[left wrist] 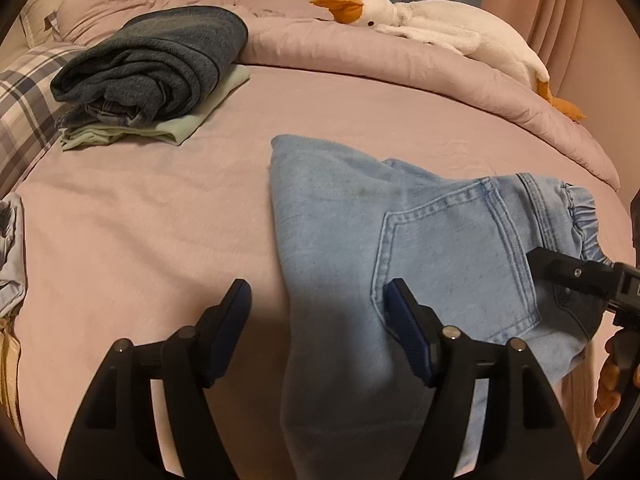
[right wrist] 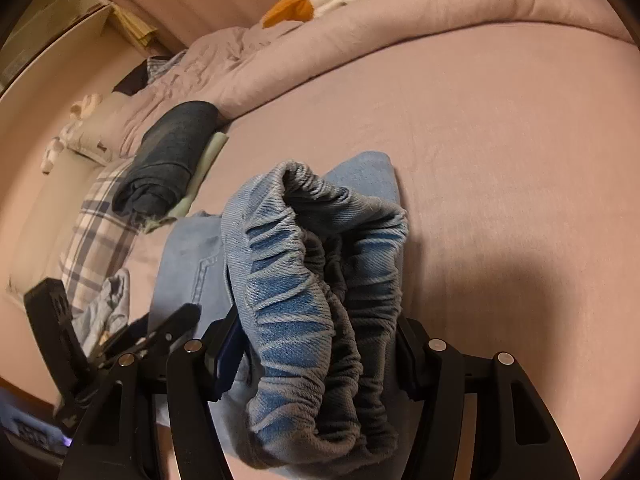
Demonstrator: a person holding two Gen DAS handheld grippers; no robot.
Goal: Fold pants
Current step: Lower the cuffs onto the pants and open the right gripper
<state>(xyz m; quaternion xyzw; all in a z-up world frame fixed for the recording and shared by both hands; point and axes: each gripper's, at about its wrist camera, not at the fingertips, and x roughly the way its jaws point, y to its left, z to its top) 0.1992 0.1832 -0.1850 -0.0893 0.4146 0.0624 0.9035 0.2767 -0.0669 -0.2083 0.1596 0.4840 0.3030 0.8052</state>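
Light blue jeans [left wrist: 352, 248] lie on the pink bed sheet [left wrist: 160, 208], back pocket up, elastic waistband to the right. My left gripper [left wrist: 316, 300] is open low over the jeans' left edge; cloth lies between its blue pads, apart from them. My right gripper [left wrist: 560, 272] enters from the right at the waistband. In the right wrist view the right gripper [right wrist: 320, 344] is shut on the gathered elastic waistband [right wrist: 312, 280], which bunches up between its fingers. The left gripper [right wrist: 120, 336] shows at lower left there.
A stack of folded clothes, dark blue on pale green [left wrist: 152, 68], sits at the back left. A plaid pillow [left wrist: 24, 120] lies at the left edge. A rolled pink duvet [left wrist: 400, 60] with a white plush goose [left wrist: 432, 24] runs along the back. Crumpled cloth [left wrist: 10, 256] lies far left.
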